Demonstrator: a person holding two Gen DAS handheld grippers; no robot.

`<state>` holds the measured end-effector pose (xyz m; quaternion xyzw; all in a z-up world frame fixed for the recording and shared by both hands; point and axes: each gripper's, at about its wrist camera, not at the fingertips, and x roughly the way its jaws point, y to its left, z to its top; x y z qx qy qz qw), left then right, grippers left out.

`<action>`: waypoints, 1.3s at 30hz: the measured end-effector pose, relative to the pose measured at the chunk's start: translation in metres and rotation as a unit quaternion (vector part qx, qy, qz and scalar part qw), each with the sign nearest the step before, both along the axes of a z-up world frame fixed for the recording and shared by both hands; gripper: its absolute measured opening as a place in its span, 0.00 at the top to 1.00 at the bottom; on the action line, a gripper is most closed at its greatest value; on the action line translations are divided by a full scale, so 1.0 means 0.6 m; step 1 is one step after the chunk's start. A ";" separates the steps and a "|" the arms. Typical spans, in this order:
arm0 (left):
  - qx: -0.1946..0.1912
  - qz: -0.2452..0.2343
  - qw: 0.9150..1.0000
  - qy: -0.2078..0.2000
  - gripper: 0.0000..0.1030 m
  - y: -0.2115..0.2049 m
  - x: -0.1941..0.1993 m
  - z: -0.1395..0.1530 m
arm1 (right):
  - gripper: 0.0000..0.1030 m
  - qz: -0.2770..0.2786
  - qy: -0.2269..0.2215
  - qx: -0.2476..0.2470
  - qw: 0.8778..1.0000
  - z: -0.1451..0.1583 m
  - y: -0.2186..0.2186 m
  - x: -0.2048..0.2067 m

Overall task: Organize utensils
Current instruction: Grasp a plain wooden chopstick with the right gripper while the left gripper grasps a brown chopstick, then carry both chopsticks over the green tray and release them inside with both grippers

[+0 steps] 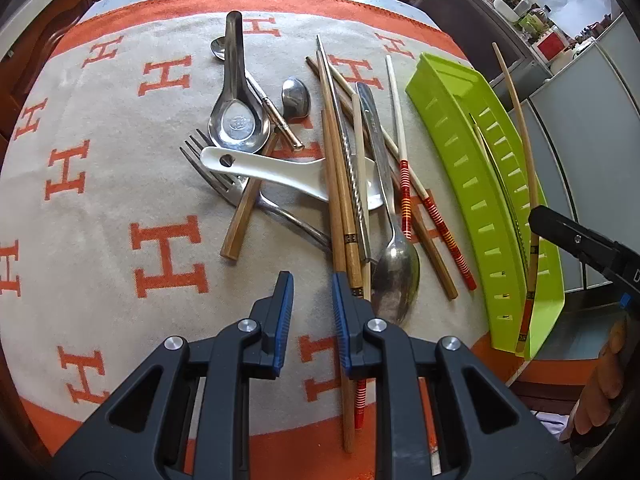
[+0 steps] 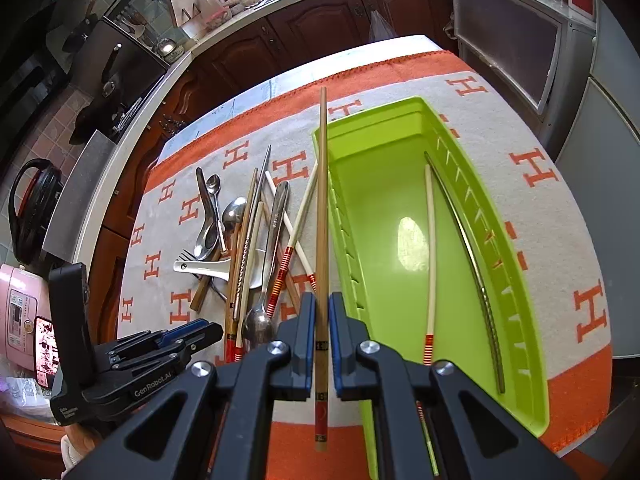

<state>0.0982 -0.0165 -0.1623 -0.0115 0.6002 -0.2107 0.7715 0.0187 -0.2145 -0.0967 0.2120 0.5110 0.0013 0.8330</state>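
Observation:
My right gripper [image 2: 322,299] is shut on a brown wooden chopstick [image 2: 322,200], held in the air over the left rim of the lime-green tray [image 2: 376,184]. A white red-banded chopstick [image 2: 430,264] and a metal chopstick [image 2: 466,240] lie inside the tray. The left wrist view shows the same tray [image 1: 452,140] at the right, with the right gripper [image 1: 544,218] and its chopstick [image 1: 516,120] above it. My left gripper [image 1: 312,280] hovers open over the near ends of the piled chopsticks [image 1: 338,184], nothing between its pads.
The pile on the orange-and-grey cloth [image 1: 120,160] holds a metal soup spoon [image 1: 236,120], a white ceramic spoon [image 1: 280,172], a fork [image 1: 216,176], a metal spoon [image 1: 394,276] and several chopsticks. Kitchen cabinets [image 2: 320,32] stand beyond the table.

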 end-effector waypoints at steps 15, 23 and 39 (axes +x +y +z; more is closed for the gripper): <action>0.047 -0.011 0.999 -0.009 0.83 -0.030 -0.012 -0.012 | 0.94 -0.030 0.006 -0.039 0.999 -0.007 -0.040 -0.016; 0.056 0.014 0.998 -0.001 0.95 -0.037 -0.007 -0.013 | 0.93 -0.027 0.034 -0.131 0.990 -0.032 -0.053 -0.018; 0.010 0.035 0.999 -0.036 0.96 -0.036 -0.041 0.102 | 0.81 -0.031 0.026 -0.104 0.994 -0.031 -0.073 -0.033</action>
